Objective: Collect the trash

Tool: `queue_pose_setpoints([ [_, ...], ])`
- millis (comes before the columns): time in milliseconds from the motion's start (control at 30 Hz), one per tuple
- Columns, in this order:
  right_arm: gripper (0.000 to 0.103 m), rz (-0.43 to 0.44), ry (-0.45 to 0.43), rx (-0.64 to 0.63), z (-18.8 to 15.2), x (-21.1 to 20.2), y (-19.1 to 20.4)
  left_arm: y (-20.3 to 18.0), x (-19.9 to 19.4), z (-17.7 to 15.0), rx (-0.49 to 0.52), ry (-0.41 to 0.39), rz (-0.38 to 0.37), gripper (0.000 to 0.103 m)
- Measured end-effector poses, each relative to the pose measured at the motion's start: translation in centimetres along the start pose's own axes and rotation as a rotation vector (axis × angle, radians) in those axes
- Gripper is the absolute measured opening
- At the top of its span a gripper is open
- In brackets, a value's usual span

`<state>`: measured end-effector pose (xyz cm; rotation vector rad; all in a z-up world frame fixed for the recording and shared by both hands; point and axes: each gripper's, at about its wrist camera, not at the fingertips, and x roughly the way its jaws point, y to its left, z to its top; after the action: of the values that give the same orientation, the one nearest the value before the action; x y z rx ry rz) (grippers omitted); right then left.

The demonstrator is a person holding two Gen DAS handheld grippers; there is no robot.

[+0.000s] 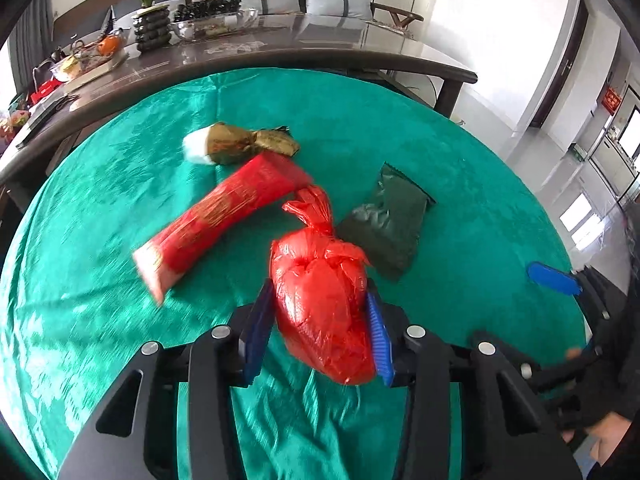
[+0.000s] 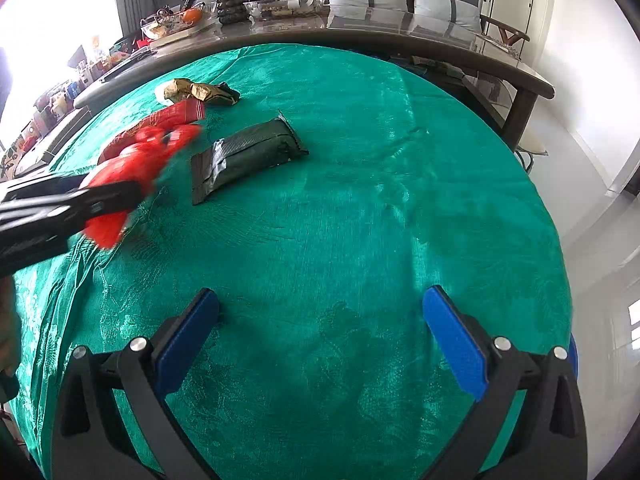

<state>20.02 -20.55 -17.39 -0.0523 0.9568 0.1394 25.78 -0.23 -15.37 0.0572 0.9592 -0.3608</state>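
My left gripper (image 1: 318, 294) is shut on a knotted red plastic bag (image 1: 320, 328), its blue pads pressing both sides. The right wrist view shows that bag (image 2: 132, 160) blurred and off the green cloth, in the left gripper (image 2: 100, 200). A long red packet (image 1: 224, 216) lies just beyond it, with a crumpled gold wrapper (image 1: 236, 142) with a white end behind that. To the right of the bag lies a dark green packet (image 1: 386, 220) (image 2: 244, 156). My right gripper (image 2: 320, 296) stands open over bare cloth near the front edge, holding nothing.
The round table wears a green cloth (image 2: 360, 200). Behind it runs a long dark table (image 1: 320, 44) with a potted plant (image 1: 150, 8), glass bowls and fruit. Pale floor (image 1: 560, 152) lies off to the right. A person's hand (image 1: 600, 440) is at the lower right.
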Motion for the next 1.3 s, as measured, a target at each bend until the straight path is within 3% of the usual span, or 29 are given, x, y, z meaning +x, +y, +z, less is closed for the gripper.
queue_pose_setpoints([
  [133, 0.098, 0.000, 0.000, 0.000, 0.0, 0.0, 0.0, 1.7, -4.1, -3.9, -0.006, -0.029, 0.035, 0.043],
  [267, 0.098, 0.000, 0.000, 0.000, 0.0, 0.0, 0.1, 3.4, -5.4, -6.5, -0.015, -0.035, 0.094, 0.045],
  [300, 0.098, 0.000, 0.000, 0.000, 0.0, 0.0, 0.1, 3.7, -5.4, -6.7, -0.014, -0.040, 0.113, 0.053],
  [333, 0.098, 0.000, 0.000, 0.000, 0.0, 0.0, 0.0, 4.1, -5.2, -6.9, -0.014, -0.039, 0.122, 0.070],
  [400, 0.098, 0.000, 0.000, 0.000, 0.0, 0.0, 0.0, 4.5, -5.0, -7.0, -0.017, -0.043, 0.113, 0.086],
  [433, 0.098, 0.001, 0.000, 0.001, 0.0, 0.0, 0.0, 4.6, -4.8, -7.1, -0.008, -0.046, 0.112, 0.089],
  [533, 0.098, 0.001, 0.018, -0.001, 0.3, 0.1, 0.2, 5.1, -3.7, -7.5, 0.026, -0.022, 0.166, 0.090],
  [600, 0.098, 0.010, 0.060, 0.062, 0.9, -0.2, 0.4, 5.8, -3.4, -7.6, -0.008, -0.008, 0.144, 0.092],
  [633, 0.098, 0.067, 0.060, 0.118, 1.2, -0.4, 0.5, 6.2, -3.5, -7.6, -0.033, -0.012, 0.129, 0.093],
  [667, 0.096, 0.114, 0.063, 0.160, 1.6, -0.3, 0.8, 6.6, -3.5, -7.6, -0.051, -0.011, 0.124, 0.093],
  [733, 0.081, 0.164, 0.077, 0.230, 2.9, 0.3, 1.9, 6.8, -3.4, -7.7, -0.057, -0.012, 0.112, 0.095],
  [967, 0.066, 0.090, 0.052, 0.417, 8.7, 4.1, 3.6, 6.4, -3.0, -7.7, -0.037, 0.004, 0.138, 0.098],
  [1033, 0.066, 0.023, 0.044, 0.387, 9.9, 5.1, 4.6, 6.5, -3.0, -7.7, -0.036, 0.005, 0.140, 0.098],
  [1133, 0.048, -0.073, 0.026, 0.263, 10.3, 5.6, 6.2, 6.6, -3.0, -7.7, -0.039, 0.005, 0.136, 0.098],
  [1200, 0.040, -0.086, -0.004, 0.164, 9.5, 5.2, 6.4, 6.6, -3.0, -7.7, -0.039, 0.005, 0.136, 0.098],
  [1300, 0.039, -0.051, -0.026, 0.020, 7.4, 3.6, 6.4, 6.6, -3.0, -7.7, -0.039, 0.005, 0.137, 0.098],
])
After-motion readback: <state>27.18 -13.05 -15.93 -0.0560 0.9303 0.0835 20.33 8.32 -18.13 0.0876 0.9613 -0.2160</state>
